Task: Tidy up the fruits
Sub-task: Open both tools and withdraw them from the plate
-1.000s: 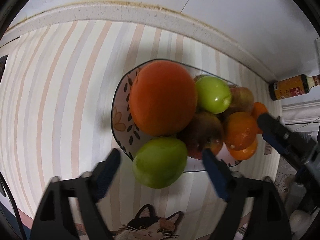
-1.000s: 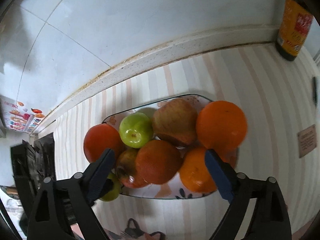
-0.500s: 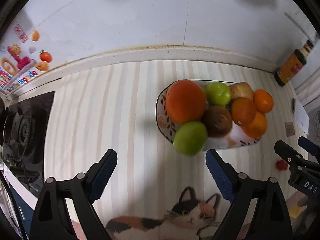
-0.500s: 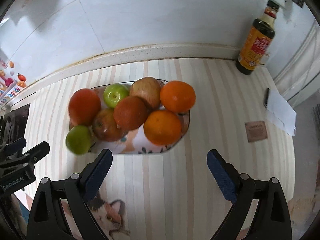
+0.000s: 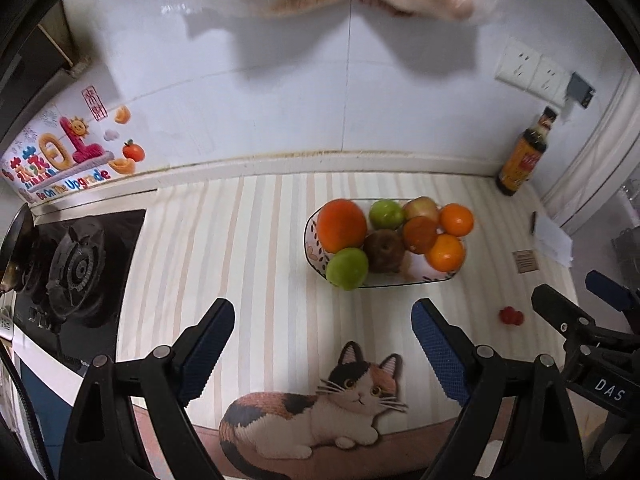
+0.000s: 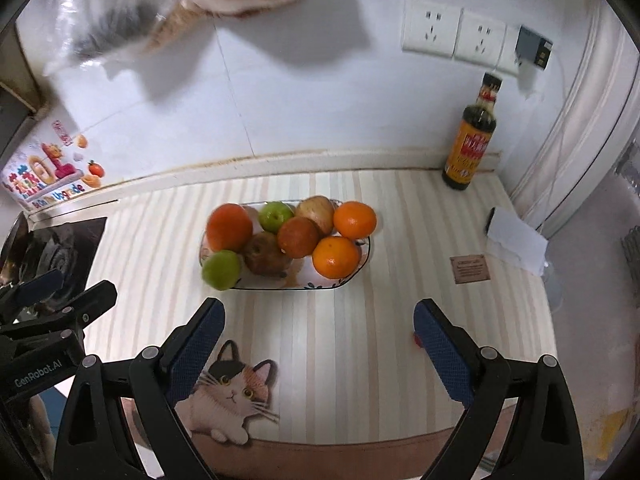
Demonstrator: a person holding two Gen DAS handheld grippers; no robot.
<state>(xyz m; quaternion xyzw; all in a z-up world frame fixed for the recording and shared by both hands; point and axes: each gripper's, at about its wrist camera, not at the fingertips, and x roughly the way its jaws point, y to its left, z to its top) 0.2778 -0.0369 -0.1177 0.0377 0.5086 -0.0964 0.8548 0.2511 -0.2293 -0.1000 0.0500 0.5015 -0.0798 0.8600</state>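
Note:
A patterned oval plate on the striped mat holds several fruits: oranges, green apples and reddish apples. The green apple at the plate's near left end hangs over the rim. My left gripper is open and empty, well back from the plate above the cat picture. My right gripper is open and empty too, also back from the plate. Each gripper shows at the edge of the other's view.
A sauce bottle stands at the back right by the wall. A gas stove lies at the left. A small red thing, a brown card and white paper lie at the right. Plastic bags hang above.
Both grippers have pulled back and up from right over the fruit plate. The plate now looks small and far, and the whole counter shows. The fruits have not moved.

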